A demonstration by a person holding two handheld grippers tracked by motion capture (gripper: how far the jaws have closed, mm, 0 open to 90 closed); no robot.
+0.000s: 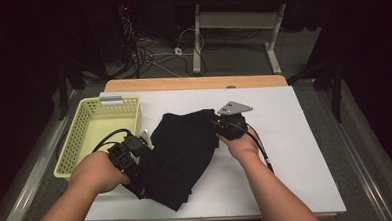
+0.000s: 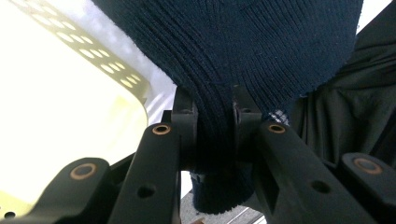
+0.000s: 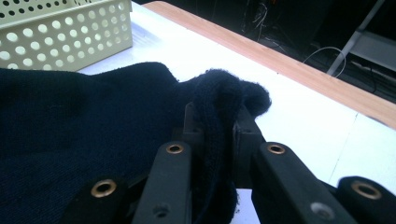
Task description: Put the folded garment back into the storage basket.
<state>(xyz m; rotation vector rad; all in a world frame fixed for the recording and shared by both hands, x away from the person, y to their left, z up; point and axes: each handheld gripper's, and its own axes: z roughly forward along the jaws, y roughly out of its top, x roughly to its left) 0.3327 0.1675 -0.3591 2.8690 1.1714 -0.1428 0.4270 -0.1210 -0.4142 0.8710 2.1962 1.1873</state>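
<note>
A dark navy knitted garment (image 1: 181,156) lies folded on the white table top (image 1: 296,151), between the two hands. My left gripper (image 1: 136,160) pinches its left edge; in the left gripper view the knit (image 2: 243,51) is bunched tight between the black fingers (image 2: 184,116), jaws shut on it. My right gripper (image 1: 215,125) grips the garment's far right corner; in the right gripper view a fold of the knit (image 3: 219,100) is squeezed between its fingers (image 3: 245,128), with the rest of the cloth (image 3: 70,140) spreading left over the table.
A pale yellow perforated basket (image 1: 87,140) stands at the table's left edge, close to the left hand, and is seen as the basket (image 3: 56,32) in the right gripper view. The wooden far edge (image 1: 193,83) bounds the table. Cables lie on the floor beyond.
</note>
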